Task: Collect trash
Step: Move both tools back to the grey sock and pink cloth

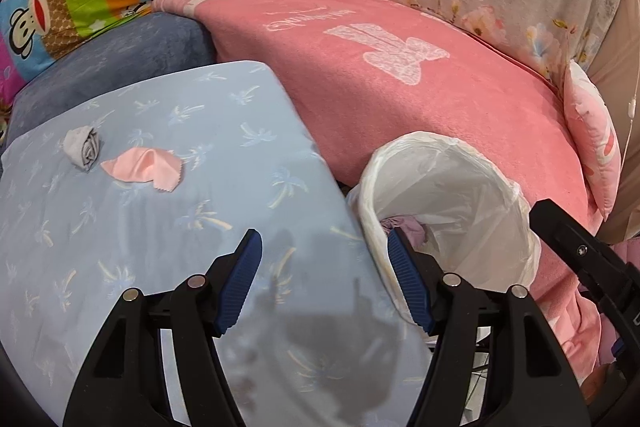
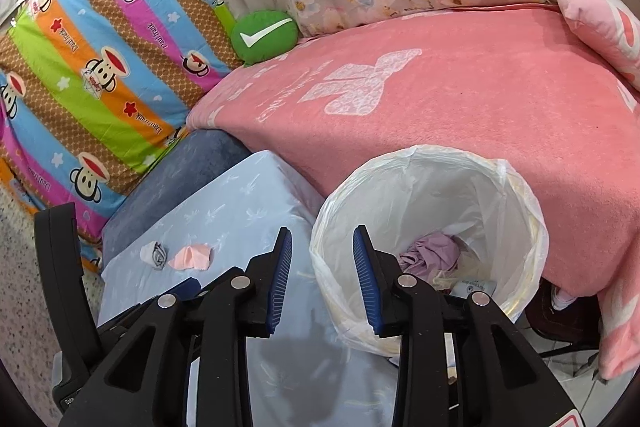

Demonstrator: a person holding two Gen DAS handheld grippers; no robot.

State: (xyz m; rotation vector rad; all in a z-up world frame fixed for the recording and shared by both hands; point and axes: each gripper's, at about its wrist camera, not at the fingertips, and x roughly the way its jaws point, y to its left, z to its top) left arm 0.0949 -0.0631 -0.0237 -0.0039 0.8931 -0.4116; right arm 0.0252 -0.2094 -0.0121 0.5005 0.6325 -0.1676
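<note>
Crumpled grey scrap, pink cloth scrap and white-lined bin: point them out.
Crumpled grey scrap (image 1: 83, 148), left wrist view, its middle.
Pink cloth scrap (image 1: 145, 169), left wrist view, its middle.
White-lined bin (image 2: 532, 227), right wrist view, its rim.

The left gripper (image 1: 324, 279) is built of matte black plastic: two broad, angled arms with triangular cut-outs, each tapering into a slim finger. The fingers (image 1: 240, 283) carry dark blue ribbed pads on their inner faces, the fine grooves running crosswise. Round silver pins sit at the joints, two on each side. The right gripper (image 2: 322, 267) has the same make, with black cut-out arms, blue grooved pads (image 2: 366, 263) and four shiny round pins. Near its lower right edge a white label with a red border shows. From the left wrist view, its black side body bears a small cross-head screw.
</note>
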